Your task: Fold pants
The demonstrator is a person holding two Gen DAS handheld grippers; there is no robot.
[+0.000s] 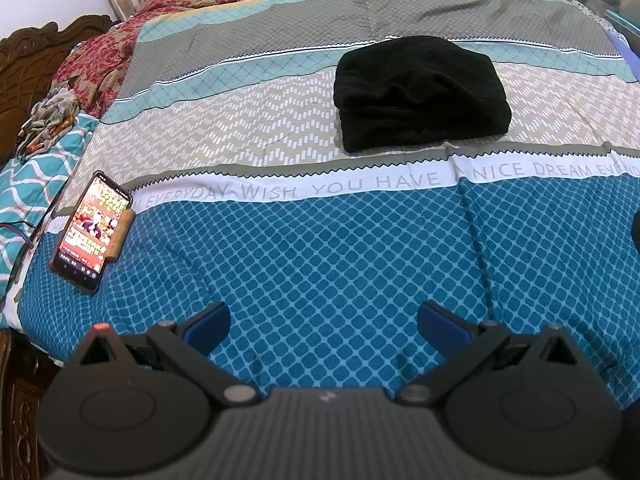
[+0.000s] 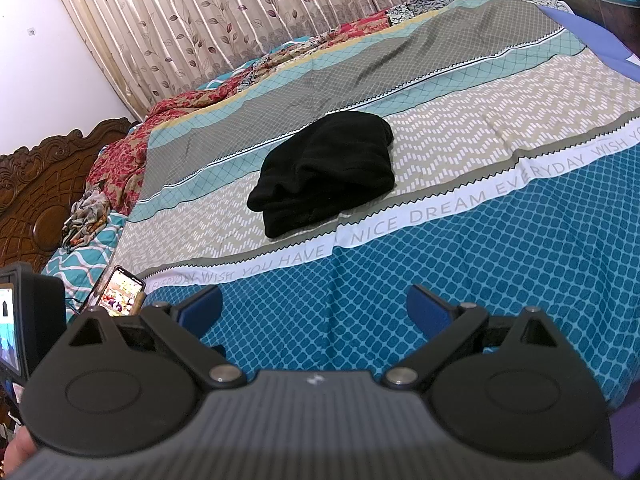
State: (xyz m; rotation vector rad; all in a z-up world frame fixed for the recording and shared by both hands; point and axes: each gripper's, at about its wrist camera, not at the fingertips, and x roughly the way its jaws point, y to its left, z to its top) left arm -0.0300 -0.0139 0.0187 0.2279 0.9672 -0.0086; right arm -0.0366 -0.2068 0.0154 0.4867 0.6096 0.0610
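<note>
Left gripper (image 1: 323,322) and right gripper (image 2: 314,307): fingers spread wide, nothing held, hovering over the blue-checked bedspread (image 1: 320,248). Well ahead, black pants (image 1: 420,94) lying in a compact folded bundle. Folding apparently finished; at most a tidying press left.

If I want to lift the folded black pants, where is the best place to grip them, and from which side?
Probably the near edge of the black pants, approached from the blue-patterned side of the bed. The stacked layers end there, so one gripper can pinch them all together.
</note>
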